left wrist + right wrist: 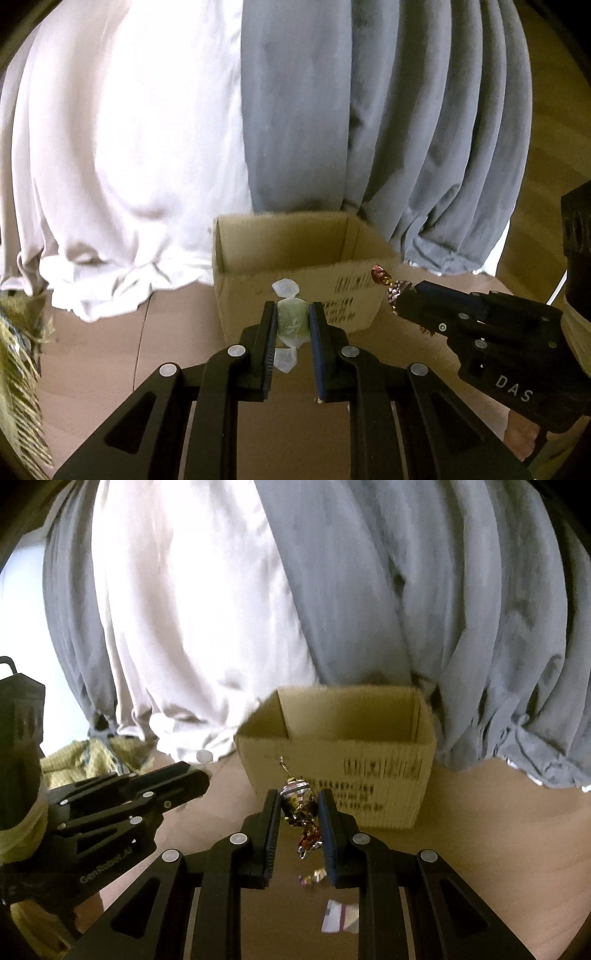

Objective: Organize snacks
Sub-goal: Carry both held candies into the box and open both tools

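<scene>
box (295, 254) before curtains (406, 129), on floor (110, 350)

The brown floor (480, 830) carries an open cardboard box (340, 775), a loose wrapped candy (313, 878) and a white packet (340, 917).

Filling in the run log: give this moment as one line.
left claw: shut on green candy | right claw: shut on foil candy | cardboard box: open, ahead | stage: carrying

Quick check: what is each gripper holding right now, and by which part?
Left gripper pinches a green candy across its middle, twisted ends free. Right gripper pinches a foil-wrapped candy at its middle.
</scene>
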A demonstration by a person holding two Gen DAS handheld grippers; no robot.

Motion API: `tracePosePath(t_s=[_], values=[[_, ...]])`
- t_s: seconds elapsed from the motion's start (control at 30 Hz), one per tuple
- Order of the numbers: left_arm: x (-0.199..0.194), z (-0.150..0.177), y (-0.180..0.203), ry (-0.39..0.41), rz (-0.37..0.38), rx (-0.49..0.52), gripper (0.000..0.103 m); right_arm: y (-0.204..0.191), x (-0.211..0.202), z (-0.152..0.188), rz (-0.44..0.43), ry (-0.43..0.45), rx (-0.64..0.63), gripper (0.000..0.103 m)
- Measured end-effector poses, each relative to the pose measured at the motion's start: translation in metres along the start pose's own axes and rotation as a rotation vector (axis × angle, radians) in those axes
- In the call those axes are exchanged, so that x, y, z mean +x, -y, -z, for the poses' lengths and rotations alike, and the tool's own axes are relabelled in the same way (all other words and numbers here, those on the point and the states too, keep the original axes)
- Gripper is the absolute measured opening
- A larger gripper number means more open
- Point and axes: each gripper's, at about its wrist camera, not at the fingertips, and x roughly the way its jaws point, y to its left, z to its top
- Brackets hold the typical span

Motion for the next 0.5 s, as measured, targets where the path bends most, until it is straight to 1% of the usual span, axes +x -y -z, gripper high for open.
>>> tracePosePath(t_s=[0.27, 0.4, 0.5], values=[[-0.007, -0.034, 0.007, 0.084, 0.000, 0.039, 0.018, 0.004, -0.014, -0.029, 0.021, 0.099, -0.001, 0.022], [-0.005, -0.048, 0.007, 0.107, -0.001, 0.048, 0.018, 0.008, -0.017, -0.044, 0.030, 0.140, 0.000, 0.022], [0.000, -0.059, 0.006, 0.118, -0.002, 0.057, 0.019, 0.010, -0.015, -0.054, 0.033, 0.154, 0.001, 0.022]])
